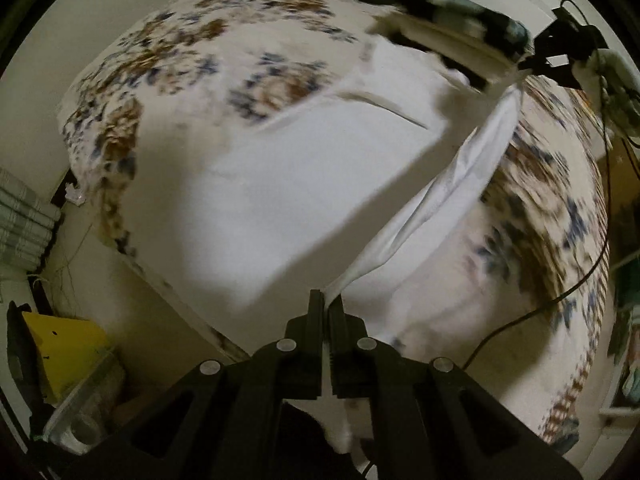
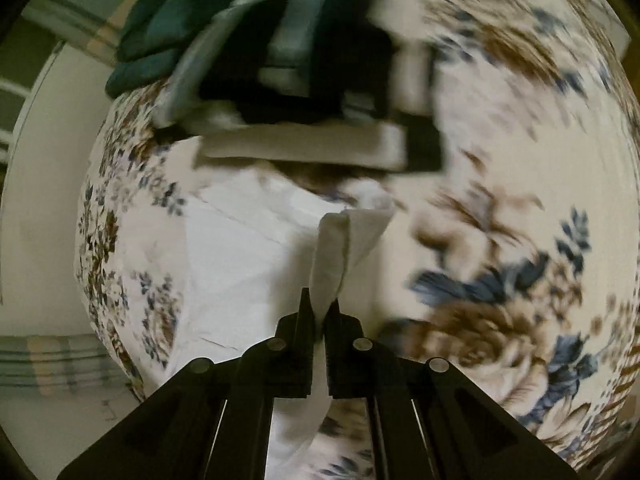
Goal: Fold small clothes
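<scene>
A white garment (image 1: 260, 184) lies spread on a floral-covered table (image 1: 168, 60). My left gripper (image 1: 326, 300) is shut on one edge of it, and a taut band of white cloth (image 1: 460, 184) stretches from it up to my right gripper (image 1: 524, 60) at the far right. In the right wrist view my right gripper (image 2: 320, 304) is shut on a bunched corner of the white garment (image 2: 340, 248), held above the table (image 2: 500, 200). The rest of the garment (image 2: 240, 256) lies flat to its left. Both views are blurred by motion.
A stack of folded dark and light clothes (image 2: 288, 80) sits at the far side of the table, also seen in the left wrist view (image 1: 460, 20). A yellow box (image 1: 64, 344) and a clear container (image 1: 80, 408) stand on the floor at left. A black cable (image 1: 560, 300) crosses the table at right.
</scene>
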A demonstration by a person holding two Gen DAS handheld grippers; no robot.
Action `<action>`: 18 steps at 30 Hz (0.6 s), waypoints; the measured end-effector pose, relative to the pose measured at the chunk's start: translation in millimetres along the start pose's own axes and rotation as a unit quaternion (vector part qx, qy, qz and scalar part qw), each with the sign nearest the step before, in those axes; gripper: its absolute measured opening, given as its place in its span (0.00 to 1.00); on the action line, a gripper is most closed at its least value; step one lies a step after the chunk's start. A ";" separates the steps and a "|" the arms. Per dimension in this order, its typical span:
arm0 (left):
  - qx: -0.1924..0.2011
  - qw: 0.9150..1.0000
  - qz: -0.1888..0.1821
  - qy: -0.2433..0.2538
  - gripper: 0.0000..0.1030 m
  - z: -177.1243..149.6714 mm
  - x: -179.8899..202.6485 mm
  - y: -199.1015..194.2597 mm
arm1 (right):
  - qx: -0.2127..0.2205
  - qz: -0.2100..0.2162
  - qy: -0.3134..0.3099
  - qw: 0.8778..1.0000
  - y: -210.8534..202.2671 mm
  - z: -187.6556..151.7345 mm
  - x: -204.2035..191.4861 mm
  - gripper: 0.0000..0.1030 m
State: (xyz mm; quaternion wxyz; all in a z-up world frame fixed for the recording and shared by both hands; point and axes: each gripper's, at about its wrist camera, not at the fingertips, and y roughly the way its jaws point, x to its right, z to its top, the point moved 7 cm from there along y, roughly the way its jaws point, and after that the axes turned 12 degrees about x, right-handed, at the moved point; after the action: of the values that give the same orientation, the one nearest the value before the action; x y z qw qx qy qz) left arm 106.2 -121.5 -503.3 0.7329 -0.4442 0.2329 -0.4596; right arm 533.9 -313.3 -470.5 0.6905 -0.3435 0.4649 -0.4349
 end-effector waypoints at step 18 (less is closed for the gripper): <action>-0.067 0.995 0.005 -0.078 0.01 12.9 -163.5 134.3 | -0.023 -0.157 -0.133 0.978 181.0 -2.4 -202.1 0.04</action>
State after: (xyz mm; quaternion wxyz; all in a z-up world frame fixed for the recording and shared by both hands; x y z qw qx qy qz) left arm 102.0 52.7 -624.1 0.7198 -0.5252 0.2075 -0.4036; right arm 544.2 -57.8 -561.0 0.6613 -0.4830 0.3190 -0.4771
